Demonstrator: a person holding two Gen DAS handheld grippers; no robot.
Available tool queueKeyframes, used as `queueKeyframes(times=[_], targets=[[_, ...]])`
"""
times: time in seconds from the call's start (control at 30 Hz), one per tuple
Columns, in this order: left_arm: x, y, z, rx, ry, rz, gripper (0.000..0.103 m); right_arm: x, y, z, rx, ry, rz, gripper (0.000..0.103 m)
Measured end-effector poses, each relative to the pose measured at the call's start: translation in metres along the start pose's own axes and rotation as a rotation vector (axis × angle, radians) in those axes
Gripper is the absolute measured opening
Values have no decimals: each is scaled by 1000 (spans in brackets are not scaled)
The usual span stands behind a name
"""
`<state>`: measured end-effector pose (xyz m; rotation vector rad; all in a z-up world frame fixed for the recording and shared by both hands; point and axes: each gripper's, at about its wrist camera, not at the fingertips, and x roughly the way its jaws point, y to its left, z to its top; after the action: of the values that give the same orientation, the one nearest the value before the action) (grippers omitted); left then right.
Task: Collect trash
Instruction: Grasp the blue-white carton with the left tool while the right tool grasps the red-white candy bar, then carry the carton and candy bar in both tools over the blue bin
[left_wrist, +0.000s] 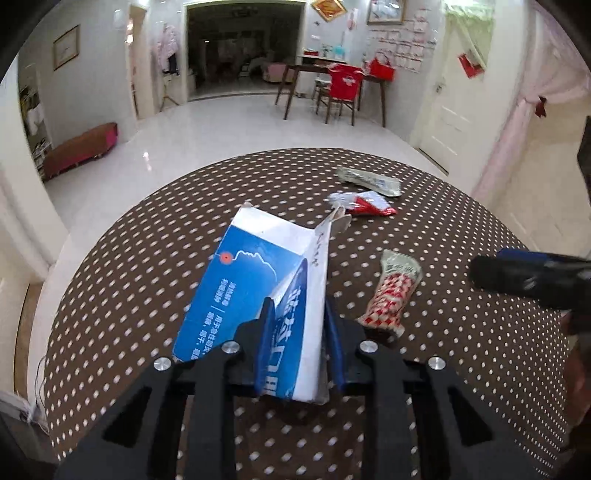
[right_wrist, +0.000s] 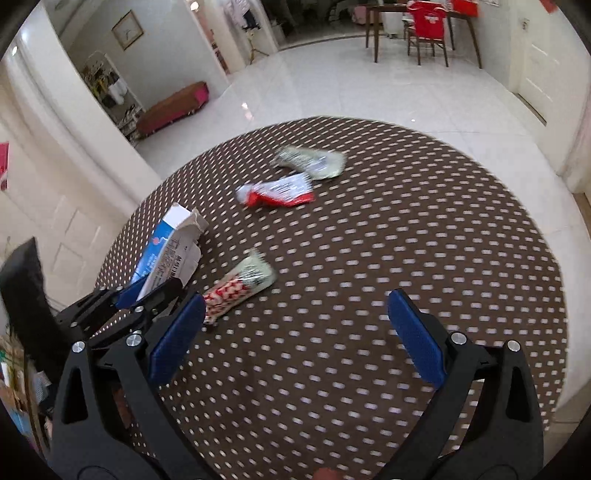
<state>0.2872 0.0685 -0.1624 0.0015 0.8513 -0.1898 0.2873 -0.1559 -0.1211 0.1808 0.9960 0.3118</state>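
Observation:
A flattened blue and white carton lies on the round dotted table, and my left gripper is shut on its near end, blue pads pressing both sides. In the right wrist view the same carton sits at the left with the left gripper clamped on it. A red-and-white checked wrapper lies just right of the carton. My right gripper hovers open over bare tablecloth, and the checked wrapper lies just beyond its left finger. It holds nothing.
Farther back lie a red and white wrapper and a pale green wrapper. Beyond the table is white tiled floor, with a low bench at the left and a wooden table with a red-draped chair.

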Motion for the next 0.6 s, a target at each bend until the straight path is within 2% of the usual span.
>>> queueKeyframes(times=[0.17,0.23,0.27,0.33,0.4,0.43,0.47,0.57,0.6], targets=[[-19,23,-16,-80,-9,26,26,32,43,-4,-90,0,-43,95],[-26,30,-20,-107,-10,37,26,45,56,-7,-128,14,-58,69],[-29,33,-22,-118,-8,43,26,49,64,-11,-179,-13,-111,59],[-33,36,-25,-129,-4,48,26,50,71,-16,-233,-38,-144,53],[-36,35,-27,-131,1,52,26,47,67,-17,-226,-34,-112,51],[-37,34,-28,-131,4,53,26,45,63,-18,-221,-30,-93,37],[-38,32,-28,-131,7,49,26,40,55,-20,-211,-28,-73,14],[-41,23,-27,-119,8,39,25,28,24,-23,-131,-4,3,15],[-41,19,-25,-114,7,35,25,24,15,-25,-117,-5,3,15]])
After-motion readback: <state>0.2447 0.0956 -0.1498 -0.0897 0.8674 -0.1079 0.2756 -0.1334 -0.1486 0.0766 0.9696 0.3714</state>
